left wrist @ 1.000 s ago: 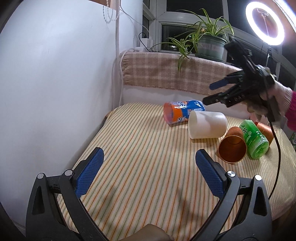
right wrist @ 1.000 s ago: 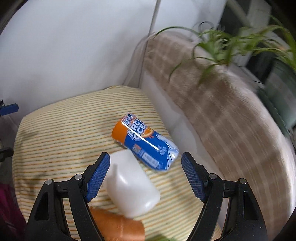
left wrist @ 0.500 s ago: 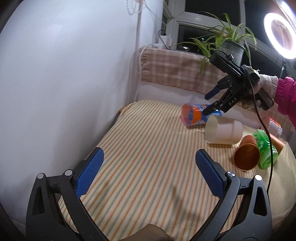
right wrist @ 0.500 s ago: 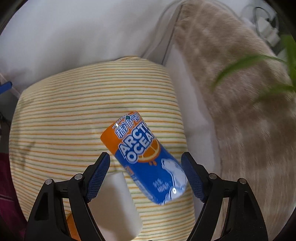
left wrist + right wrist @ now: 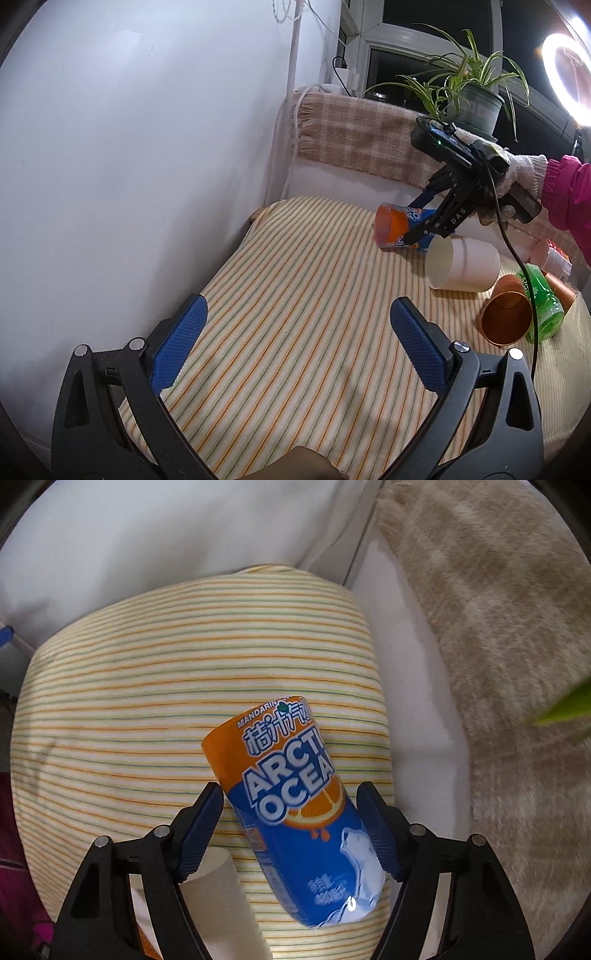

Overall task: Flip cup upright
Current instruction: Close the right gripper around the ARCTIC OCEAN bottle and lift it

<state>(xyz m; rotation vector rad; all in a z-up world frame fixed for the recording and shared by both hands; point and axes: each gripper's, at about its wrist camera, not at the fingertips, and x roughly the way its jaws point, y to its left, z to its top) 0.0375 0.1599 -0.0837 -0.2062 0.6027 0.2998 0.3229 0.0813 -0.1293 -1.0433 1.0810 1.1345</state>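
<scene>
Striped-cloth counter (image 5: 295, 314) is carrying a cluster of tipped cups at 2 o'clock in the left wrist view, leaving the near half bare.

White cup (image 5: 461, 264) is lying on its side, mouth facing the camera, just beside the target.

Arctic Ocean cup (image 5: 295, 812), orange and blue, is lying on its side at the far edge of the cluster; its mouth end is pointing toward 11 o'clock in the right wrist view.

Right tongs (image 5: 291, 830) are straddling its mid-body, wide open, one pad on each flank, neither clearly touching yet. Judgement: positioned crosswise so that closing gives a grip to rotate it upright.

Left tongs (image 5: 295, 347) are hovering wide open over the near counter, holding nothing, presumably kept clear.
</scene>
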